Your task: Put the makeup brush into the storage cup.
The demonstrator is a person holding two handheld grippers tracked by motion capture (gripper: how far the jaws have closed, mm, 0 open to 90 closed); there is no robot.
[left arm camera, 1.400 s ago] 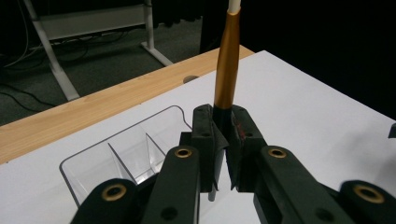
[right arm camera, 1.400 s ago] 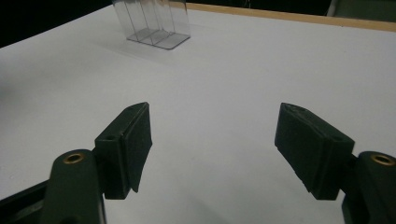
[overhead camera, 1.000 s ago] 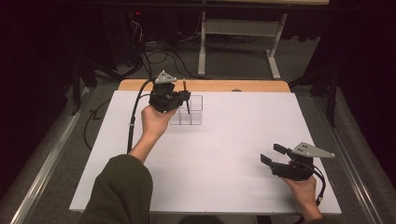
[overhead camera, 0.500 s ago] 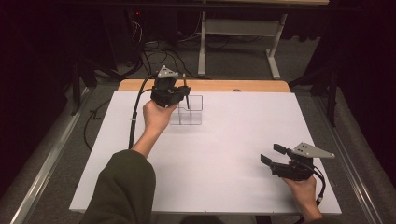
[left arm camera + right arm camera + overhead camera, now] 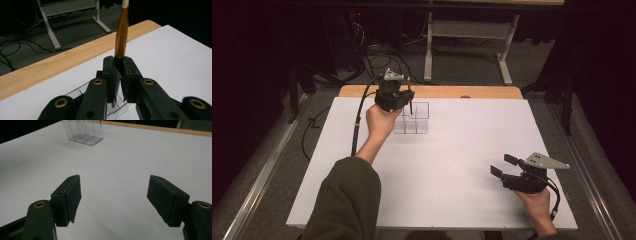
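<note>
A: The bench (image 5: 452, 165) wore a flat white top, matte and bare across most of its spread, with a strip of pale wood grain (image 5: 472, 92) showing along the far edge. Beyond it the room was dark: grey floor, a tangle of black cables (image 5: 372, 55), and the white metal legs of another frame (image 5: 462, 50).

B: And the left claw (image 5: 404, 102) was up at the far side, clamped tight on a brush (image 5: 121, 35). In the left gripper view its 2 black padded jaws pinched the dark lower part of that slim handle, and the metallic copper-orange shaft rose upright out of them to a pale tip at the top edge.

A: Smooth and glossy, that shaft, tapering gently. Right under the claw sat the clear organizer (image 5: 413, 120), a boxy see-through plastic piece with thin dividing walls, standing on the white top near the wooden strip.

B: The brush hung above that organizer. Which compartment it was over, I couldn't tell.

A: Down at the near right, the right claw (image 5: 503, 165) rested low over the bench, well apart from the organizer. In the right gripper view the 2 jaws stood wide, gripping no object, rough black pads facing each other across plain white.

B: Brass-coloured rivets on the black jaw arms, and a grey 3-cornered plate (image 5: 544, 161) on top of the right claw. A dark green sleeve (image 5: 344, 200) came in on the left arm.
</note>
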